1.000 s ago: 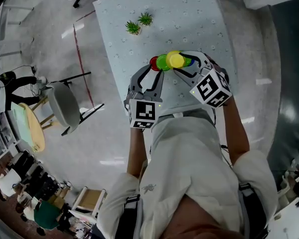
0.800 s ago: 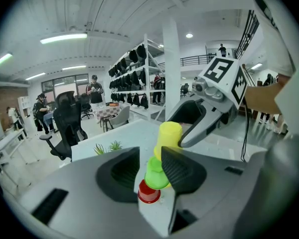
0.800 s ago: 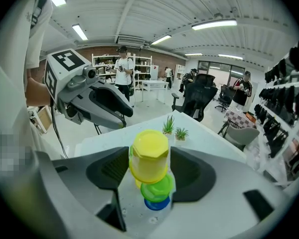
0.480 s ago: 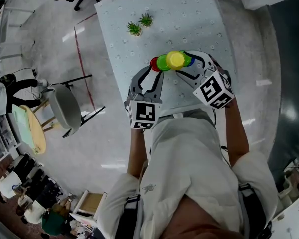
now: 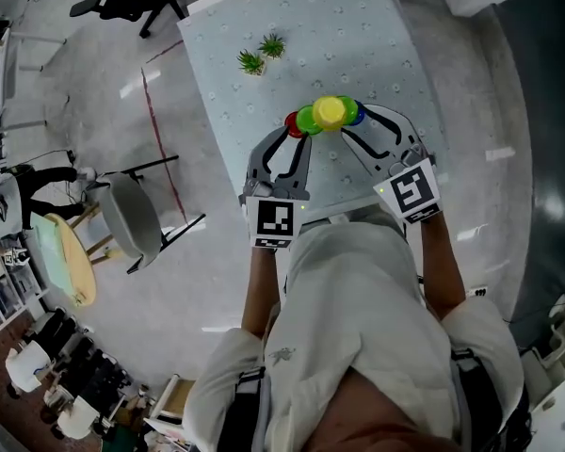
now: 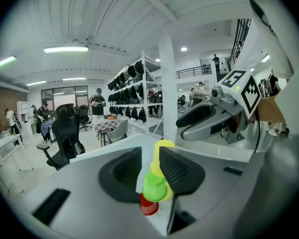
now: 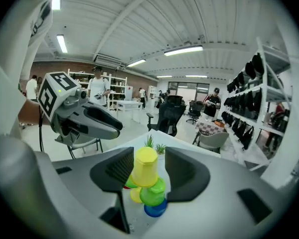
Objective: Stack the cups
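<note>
The cups [image 5: 325, 114] stood as a small pyramid near the table's [image 5: 358, 26] edge closest to the person, a yellow cup [image 7: 145, 167] on top. The left gripper [image 5: 297, 134] was clenched, empty, by the red cup [image 5: 290, 121]. The right gripper's [image 5: 351, 123] jaws were closing around the yellow cup without gripping it.

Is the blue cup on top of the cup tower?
No, the yellow cup sits on top, and the blue cup is at the bottom.

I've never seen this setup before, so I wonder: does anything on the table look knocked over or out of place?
Nothing stands out. The cup pile stands intact with the yellow cup on top, and the two small plants farther back are upright.
</note>
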Available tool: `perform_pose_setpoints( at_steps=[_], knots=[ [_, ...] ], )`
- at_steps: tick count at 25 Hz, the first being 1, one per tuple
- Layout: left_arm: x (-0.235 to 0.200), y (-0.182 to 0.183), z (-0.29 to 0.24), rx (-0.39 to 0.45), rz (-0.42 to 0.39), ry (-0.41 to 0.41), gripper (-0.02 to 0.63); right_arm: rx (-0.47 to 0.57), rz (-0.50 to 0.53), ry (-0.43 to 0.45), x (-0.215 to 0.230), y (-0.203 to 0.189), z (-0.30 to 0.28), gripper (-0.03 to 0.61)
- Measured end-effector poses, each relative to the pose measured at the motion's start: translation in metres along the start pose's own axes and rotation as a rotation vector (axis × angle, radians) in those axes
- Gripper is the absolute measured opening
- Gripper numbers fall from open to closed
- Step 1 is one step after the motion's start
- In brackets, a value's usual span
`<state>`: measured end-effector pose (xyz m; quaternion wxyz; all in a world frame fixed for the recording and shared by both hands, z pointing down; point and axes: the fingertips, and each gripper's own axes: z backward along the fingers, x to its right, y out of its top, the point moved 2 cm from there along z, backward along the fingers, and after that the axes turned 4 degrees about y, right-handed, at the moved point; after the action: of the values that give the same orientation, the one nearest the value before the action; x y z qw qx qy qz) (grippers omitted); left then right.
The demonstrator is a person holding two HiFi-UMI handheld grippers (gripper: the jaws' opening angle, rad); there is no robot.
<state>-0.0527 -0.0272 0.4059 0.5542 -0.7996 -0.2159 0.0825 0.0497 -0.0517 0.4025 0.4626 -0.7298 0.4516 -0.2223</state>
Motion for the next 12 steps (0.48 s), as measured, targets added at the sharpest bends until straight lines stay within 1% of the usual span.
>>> perform_pose_setpoints(
  at_steps=[3, 8, 12],
  knots=[
    [0.005, 0.000, 0.005, 0.023, 0.000, -0.023, 0.115, 0.020, -0.040, -0.064, -0.007, -0.005, 0.009, 0.189],
    [0.014, -0.001, 0.009, 0.035, -0.020, -0.082, 0.114, -0.004, -0.088, -0.169, -0.012, -0.018, 0.019, 0.173],
    [0.018, -0.001, 0.013, 0.051, -0.039, -0.131, 0.112, -0.022, -0.090, -0.223, -0.018, -0.021, 0.026, 0.169]
  ],
)
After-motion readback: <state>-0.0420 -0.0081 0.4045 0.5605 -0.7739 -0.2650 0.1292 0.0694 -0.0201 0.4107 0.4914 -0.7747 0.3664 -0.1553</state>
